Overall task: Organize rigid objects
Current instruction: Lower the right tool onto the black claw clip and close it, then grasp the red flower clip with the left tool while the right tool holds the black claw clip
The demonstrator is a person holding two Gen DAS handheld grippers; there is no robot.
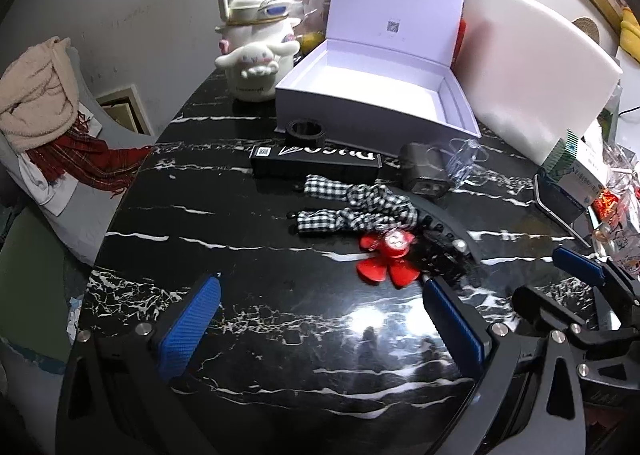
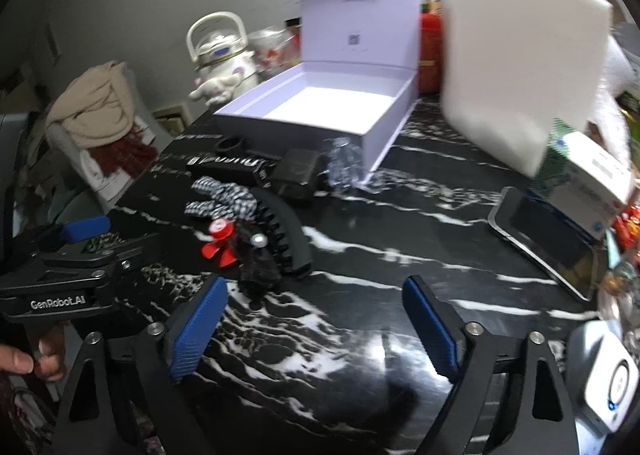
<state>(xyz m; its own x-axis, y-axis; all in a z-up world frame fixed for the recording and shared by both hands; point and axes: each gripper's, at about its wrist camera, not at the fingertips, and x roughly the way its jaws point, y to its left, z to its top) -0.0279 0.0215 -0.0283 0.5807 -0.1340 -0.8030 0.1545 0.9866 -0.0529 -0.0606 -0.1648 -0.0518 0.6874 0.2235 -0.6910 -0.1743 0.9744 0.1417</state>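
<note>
The lavender box (image 1: 372, 103) sits open and unfilled at the surface's far edge; clutter lies before it. I hold both grippers' jaws spread, gripping nothing. Next I'd judge: reach for the hair claw (image 2: 286, 233).

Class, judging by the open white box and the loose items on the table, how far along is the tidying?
Done: nothing; the white box stands open and empty. In hand: nothing; left tongs and right tongs are open. Left: black carton, charger, checked bow, red clip, black hair claw.
</note>
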